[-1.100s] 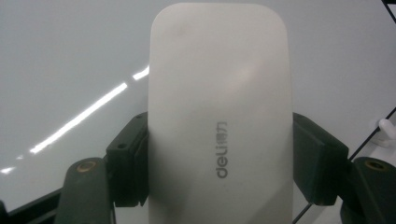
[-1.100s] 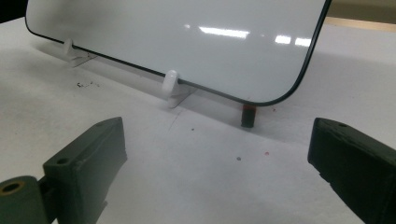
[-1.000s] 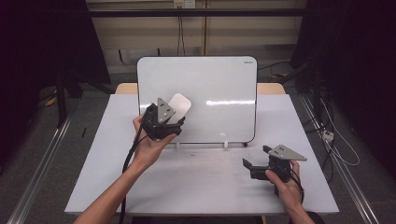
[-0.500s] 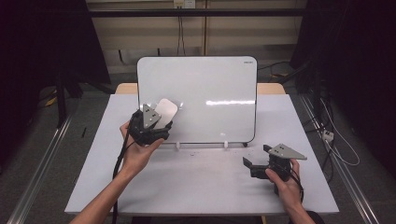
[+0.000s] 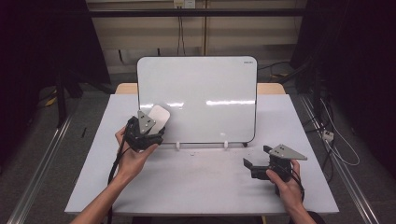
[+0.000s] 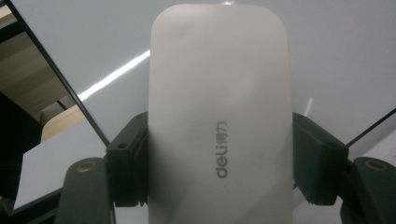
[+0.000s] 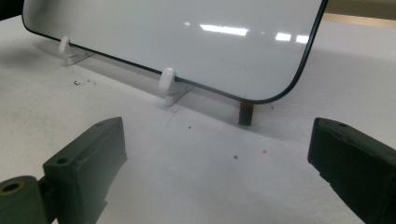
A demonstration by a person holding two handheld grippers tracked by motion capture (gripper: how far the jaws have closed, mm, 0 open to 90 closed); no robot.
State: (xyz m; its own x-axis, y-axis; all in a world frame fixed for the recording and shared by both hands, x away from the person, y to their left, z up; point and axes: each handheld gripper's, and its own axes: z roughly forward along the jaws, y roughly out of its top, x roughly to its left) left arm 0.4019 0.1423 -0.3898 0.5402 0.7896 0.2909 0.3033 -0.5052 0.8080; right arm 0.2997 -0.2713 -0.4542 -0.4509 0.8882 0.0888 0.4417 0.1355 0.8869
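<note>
A whiteboard (image 5: 205, 93) stands upright on small white feet at the back middle of the table. My left gripper (image 5: 152, 126) is shut on a white board eraser (image 5: 159, 117), held before the board's lower left corner. In the left gripper view the eraser (image 6: 219, 116), marked "deli", sits between both jaws, with the board (image 6: 336, 56) behind it. My right gripper (image 5: 250, 165) rests on the table at the front right, open with nothing between its jaws. The right gripper view has the board's lower edge (image 7: 187, 42) and a white foot (image 7: 167, 86) ahead of the gripper (image 7: 217, 154).
The white table (image 5: 201, 186) has bare room in front of the board. A short dark peg (image 7: 246, 114) stands under the board's corner. Small dark specks (image 7: 81, 83) lie on the table near the other foot. Dark curtains and floor rails flank the table.
My left gripper has moved left and down with the eraser, from the board's face to its lower left corner. The right gripper has stayed still.
</note>
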